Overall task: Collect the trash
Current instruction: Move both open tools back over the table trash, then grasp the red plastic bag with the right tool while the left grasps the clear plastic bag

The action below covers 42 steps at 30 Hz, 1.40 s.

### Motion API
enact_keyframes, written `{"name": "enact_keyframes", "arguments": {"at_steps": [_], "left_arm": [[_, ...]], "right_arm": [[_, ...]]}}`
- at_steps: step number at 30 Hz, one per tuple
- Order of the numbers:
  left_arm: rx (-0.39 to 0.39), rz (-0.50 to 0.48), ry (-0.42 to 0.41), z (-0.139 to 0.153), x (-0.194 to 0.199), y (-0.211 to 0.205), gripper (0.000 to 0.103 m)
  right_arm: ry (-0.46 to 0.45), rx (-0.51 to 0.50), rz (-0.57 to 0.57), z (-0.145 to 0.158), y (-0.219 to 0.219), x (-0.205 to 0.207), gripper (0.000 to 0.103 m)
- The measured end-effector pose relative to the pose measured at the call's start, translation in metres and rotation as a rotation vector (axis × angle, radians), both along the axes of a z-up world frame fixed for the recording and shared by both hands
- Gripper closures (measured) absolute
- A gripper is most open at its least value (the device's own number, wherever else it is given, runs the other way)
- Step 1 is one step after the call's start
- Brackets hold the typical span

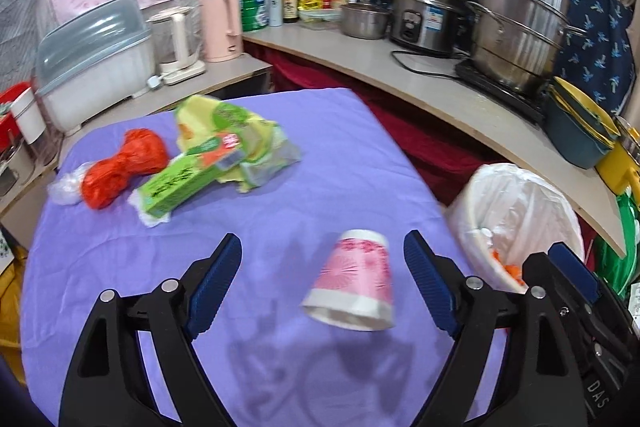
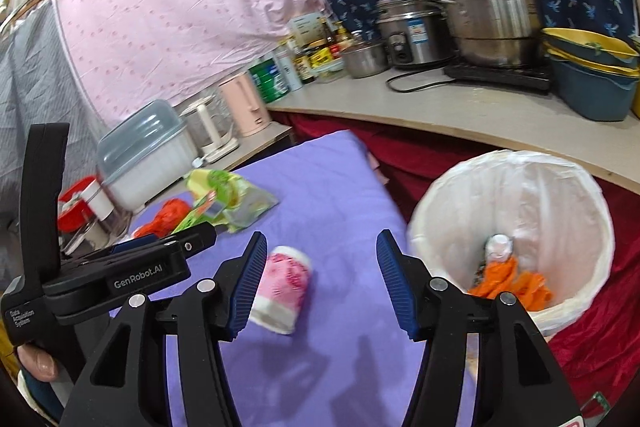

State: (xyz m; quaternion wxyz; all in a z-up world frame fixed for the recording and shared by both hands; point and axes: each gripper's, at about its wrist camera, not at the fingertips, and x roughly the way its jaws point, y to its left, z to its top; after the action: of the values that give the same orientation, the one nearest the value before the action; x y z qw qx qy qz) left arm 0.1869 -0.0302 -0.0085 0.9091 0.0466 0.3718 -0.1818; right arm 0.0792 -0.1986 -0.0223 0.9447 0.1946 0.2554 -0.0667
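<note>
Left hand-held gripper [image 1: 322,255]: jaws spread wide, holding nothing. The cup [image 1: 354,287] lies on its side on the purple table [image 1: 340,155], between the two blue pads and nearer the right-hand one, without touching either. Its open mouth faces back toward the gripper; its base points away.

Right hand-held gripper [image 2: 322,251]: jaws also spread, nothing between the pads. From this side the cup [image 2: 282,287] sits just beside the left pad, partly hidden behind it; contact cannot be told. The table [image 2: 340,187] shows through the rest of the gap.

Bin [image 2: 516,239], white liner: ahead and to the right of the right gripper, off the table edge, just past its right finger. Orange scraps [image 2: 516,285] and a pale crumpled piece lie at the bottom. In the left wrist view the bin [image 1: 516,215] stands to the right of the left gripper, beyond its right finger, with the right gripper's body in front of it.

Other trash, further ahead and to the left of both grippers, well apart from the cup: orange bag [image 1: 124,167], green box [image 1: 188,179] resting against a yellow-green wrapper [image 1: 236,131], and a clear plastic scrap [image 1: 64,189] touching the orange bag's left end. All lie on the table.

The left gripper's body appears at the left of the right wrist view, alongside the right gripper.
</note>
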Motion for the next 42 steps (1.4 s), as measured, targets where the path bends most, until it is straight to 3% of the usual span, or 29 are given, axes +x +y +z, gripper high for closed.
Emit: {"name": "enact_keyframes", "arguments": {"at_steps": [11,20,30,37,42], "left_arm": [[0.019,0.145,0.017,-0.015,0.041,0.106,0.024],[0.039,0.243,0.021,-0.022,0.085,0.188,0.024],[0.152,0.105,0.020,-0.055,0.174,0.278,0.024],[0.233,0.023,0.012,-0.086,0.220,0.307,0.025],[0.206,-0.025,0.075,-0.105,0.236,0.304,0.050]], "right_arm": [[0.037,0.002,0.100,-0.008,0.069,0.046,0.047],[0.055,0.002,0.219,-0.011,0.149,0.113,0.047],[0.085,0.064,0.316,-0.028,0.244,0.204,0.047],[0.130,0.149,0.328,-0.050,0.276,0.261,0.047],[0.160,0.210,0.326,-0.065,0.288,0.288,0.047]]}}
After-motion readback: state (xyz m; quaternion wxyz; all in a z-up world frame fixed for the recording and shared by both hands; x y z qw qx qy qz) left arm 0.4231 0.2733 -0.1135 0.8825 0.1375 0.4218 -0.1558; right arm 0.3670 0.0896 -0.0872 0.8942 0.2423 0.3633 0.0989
